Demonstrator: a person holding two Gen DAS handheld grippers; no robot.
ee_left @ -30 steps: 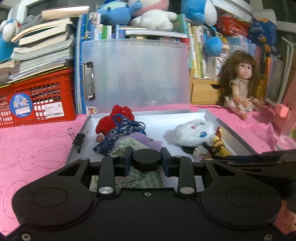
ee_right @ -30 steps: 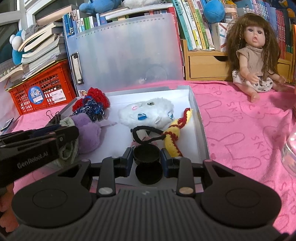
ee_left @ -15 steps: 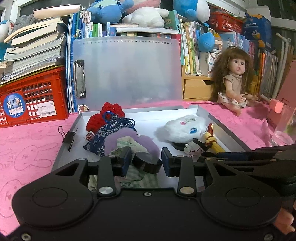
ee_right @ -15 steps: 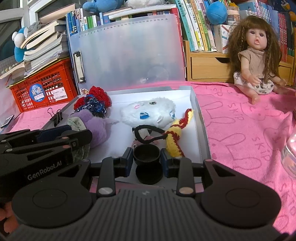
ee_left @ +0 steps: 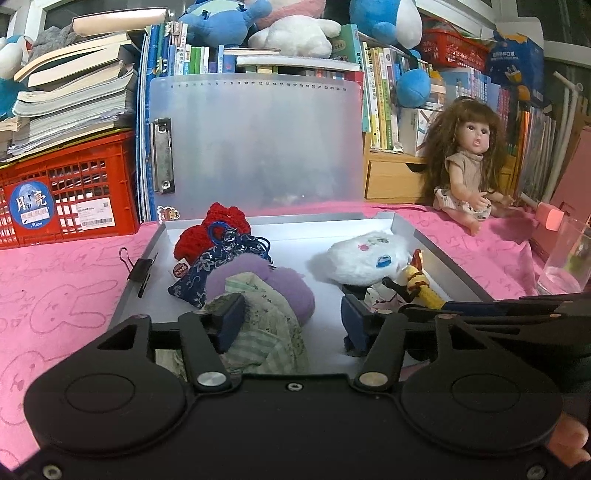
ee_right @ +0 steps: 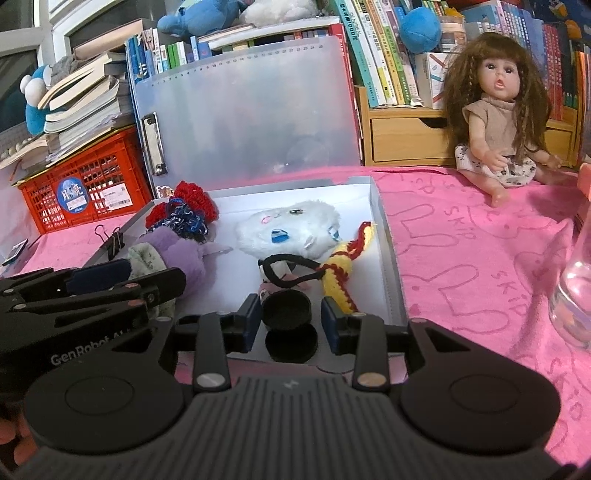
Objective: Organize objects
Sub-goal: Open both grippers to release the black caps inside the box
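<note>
At lower centre of the right view, the right tongs (ee_right: 288, 321) stand slightly apart around a black cap (ee_right: 286, 309) over the tray (ee_right: 388, 258); the left tongs (ee_left: 291, 319) are spread, empty.

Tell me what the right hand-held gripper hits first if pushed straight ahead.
Likely the small black round cup sitting between the fingers of the right hand-held gripper, with the black cord loop just beyond. Depth is uncertain.

1. I see a pink rabbit-print cloth (ee_right: 461, 236) covering the surface.
2. Along its far edge stand packed books (ee_left: 380, 92), a wooden drawer unit (ee_right: 410, 138) and a red crate (ee_left: 70, 192).
3. Plush toys (ee_left: 291, 33) top the books.
</note>
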